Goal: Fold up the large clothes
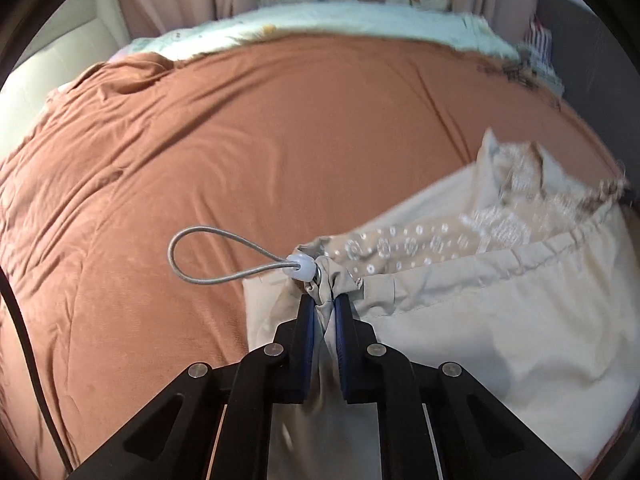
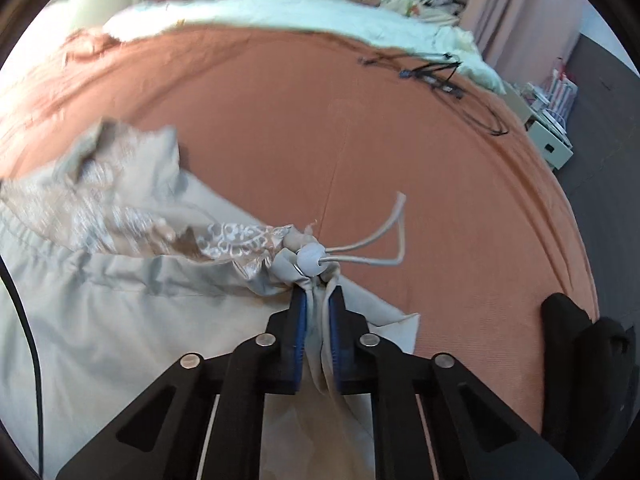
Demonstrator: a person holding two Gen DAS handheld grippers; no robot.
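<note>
Rust-brown bedding [image 1: 240, 140] covered the bed from edge to edge, with the beige garment [image 1: 500, 320] spread over the lower right of the left view and the lower left of the right view. Each gripper was clamped tight on a bunched corner of the drawstring hem: the left gripper [image 1: 325, 304] just below a white toggle [image 1: 299, 267] with its cord loop [image 1: 208, 256], the right gripper [image 2: 318, 294] below the other toggle [image 2: 311, 261]. Holding both ends probably let the person lift the hem evenly for the fold.
</note>
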